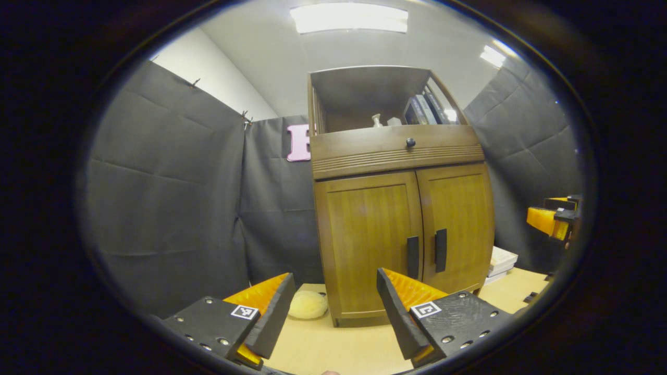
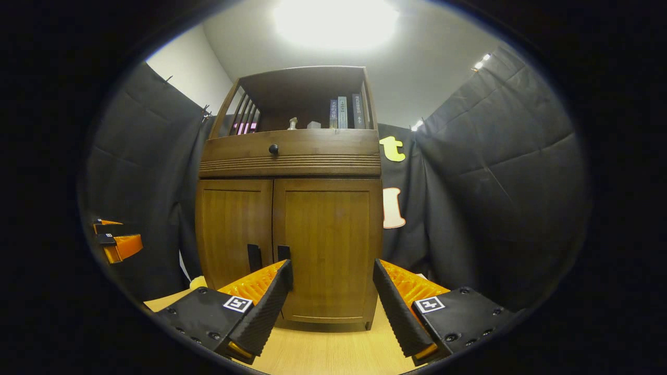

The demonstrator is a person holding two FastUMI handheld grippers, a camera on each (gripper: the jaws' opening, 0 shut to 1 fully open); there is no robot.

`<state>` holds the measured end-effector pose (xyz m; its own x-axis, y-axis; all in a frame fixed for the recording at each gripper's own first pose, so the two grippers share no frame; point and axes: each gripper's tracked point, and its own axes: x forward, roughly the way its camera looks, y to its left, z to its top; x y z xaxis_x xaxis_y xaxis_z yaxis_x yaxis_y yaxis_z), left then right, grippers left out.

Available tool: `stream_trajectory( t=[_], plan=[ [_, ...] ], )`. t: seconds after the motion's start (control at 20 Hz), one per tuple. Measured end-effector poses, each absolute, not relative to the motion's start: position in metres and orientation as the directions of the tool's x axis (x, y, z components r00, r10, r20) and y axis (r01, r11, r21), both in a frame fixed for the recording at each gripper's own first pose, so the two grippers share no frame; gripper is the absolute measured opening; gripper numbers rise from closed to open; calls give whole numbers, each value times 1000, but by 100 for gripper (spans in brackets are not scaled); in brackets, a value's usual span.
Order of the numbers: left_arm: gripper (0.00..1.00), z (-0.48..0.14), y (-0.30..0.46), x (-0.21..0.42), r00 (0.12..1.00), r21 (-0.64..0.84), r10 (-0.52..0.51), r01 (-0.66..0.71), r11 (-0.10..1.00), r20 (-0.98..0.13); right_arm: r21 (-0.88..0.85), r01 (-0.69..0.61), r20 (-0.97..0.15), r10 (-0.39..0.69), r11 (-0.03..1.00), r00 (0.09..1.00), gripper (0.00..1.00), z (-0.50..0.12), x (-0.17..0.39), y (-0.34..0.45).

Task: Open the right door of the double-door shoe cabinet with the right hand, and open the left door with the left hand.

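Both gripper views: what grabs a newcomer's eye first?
The brown wooden double-door shoe cabinet stands dead centre on the pale wooden tabletop, both doors closed, dark vertical handles meeting at the middle seam. Books lean in its open top shelf. Both grippers' jaws gape, short of the cabinet.

left tongs (image 1: 333,307): square coded tags, round screws | right tongs (image 2: 333,299): ribbed pads, same tags

A: Is any writing legible here?

B: None. The upright dark-spined books (image 2: 343,112) on the brown wooden cabinet's open top shelf (image 2: 312,99) carry pale lettering, too small to make out.

A: And the small white square tags (image 2: 237,303) on the hand-held grippers?

B: Black block patterns, not letters or numbers.
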<state>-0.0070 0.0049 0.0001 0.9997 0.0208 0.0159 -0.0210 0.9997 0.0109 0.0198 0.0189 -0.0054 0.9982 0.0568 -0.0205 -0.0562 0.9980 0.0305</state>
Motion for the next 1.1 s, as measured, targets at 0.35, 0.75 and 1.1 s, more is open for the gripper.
stream_trajectory(
  t=[0.35, 0.75, 1.1],
  plan=[
    [92, -1, 6, -13, 997, 11, 67, -68, 998, 24, 33, -126, -6, 126, 992, 992, 97, -4, 54, 50],
    [92, 8, 12, -26, 989, 31, 147, -148, 988, 26, 55, -172, -15, 173, 984, 985, 97, -19, 95, 76],
    [92, 10, 18, -31, 974, 39, 226, -227, 973, 15, 73, -193, -52, 197, 978, 979, 97, -40, 144, 99]
  ],
)
